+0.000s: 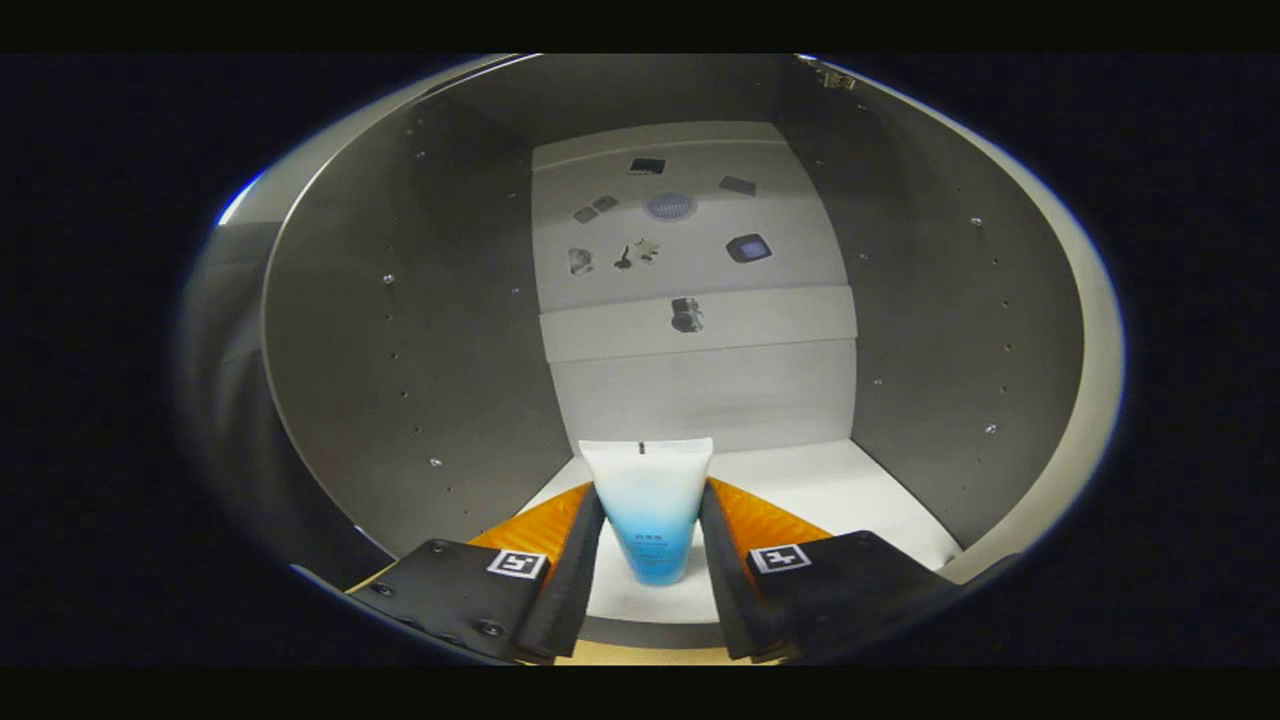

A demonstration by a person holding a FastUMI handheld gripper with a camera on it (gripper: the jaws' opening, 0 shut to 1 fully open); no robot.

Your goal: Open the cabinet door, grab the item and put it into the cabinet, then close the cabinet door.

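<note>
I look straight into the open cabinet (400, 330), a grey box with side walls dotted by small shelf-pin holes. A white-and-blue squeeze tube (650, 505) stands between my fingers, flat white end pointing into the cabinet and blue cap end toward me. My gripper (650, 500) is shut on the tube, both fingers pressing its sides. The tube hangs just above the front part of the white cabinet floor (830, 485).
The cabinet's back wall (690, 260) carries several small stickers and a horizontal seam. The left wall and right wall (960, 330) stand close on both sides. A pale front lip of the cabinet (650, 632) runs under my fingers.
</note>
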